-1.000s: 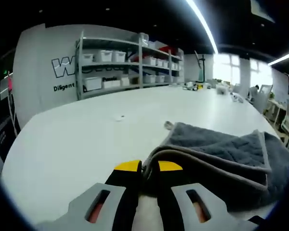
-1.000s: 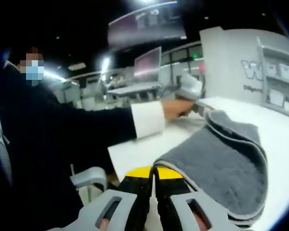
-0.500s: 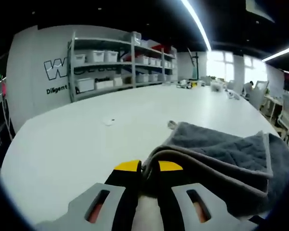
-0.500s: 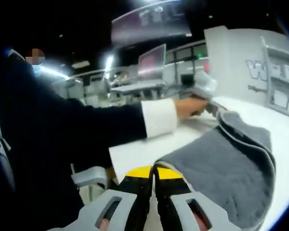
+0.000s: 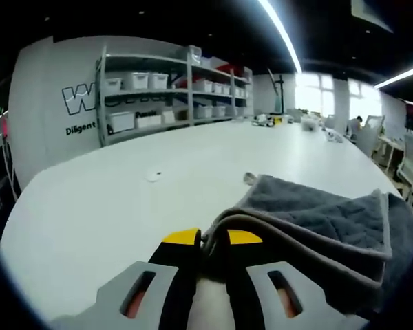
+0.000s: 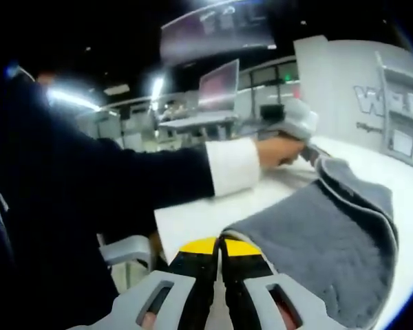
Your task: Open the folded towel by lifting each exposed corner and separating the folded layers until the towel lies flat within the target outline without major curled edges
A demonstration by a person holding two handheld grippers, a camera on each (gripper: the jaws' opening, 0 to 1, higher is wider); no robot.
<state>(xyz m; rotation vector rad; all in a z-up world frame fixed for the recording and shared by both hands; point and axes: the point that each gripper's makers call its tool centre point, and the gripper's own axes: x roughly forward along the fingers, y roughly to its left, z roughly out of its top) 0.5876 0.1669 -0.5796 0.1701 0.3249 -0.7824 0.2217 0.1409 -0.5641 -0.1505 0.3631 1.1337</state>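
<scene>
Two tools clamped on grey towel (image 5: 316,220) corners, left tool (image 5: 208,238), right tool (image 6: 219,247).

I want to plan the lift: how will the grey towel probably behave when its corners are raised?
The grey towel is probably floppy: its layers sag and curve between the left tool and right tool. It looks thick, so perhaps slightly heavy. Its piped edge may curl.

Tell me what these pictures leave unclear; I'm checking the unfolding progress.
- Target outline: the white table shows none around the towel.
- Towel's right part: cut by the left gripper view's edge.
- Towel's far end: cut by the right gripper view's edge.
</scene>
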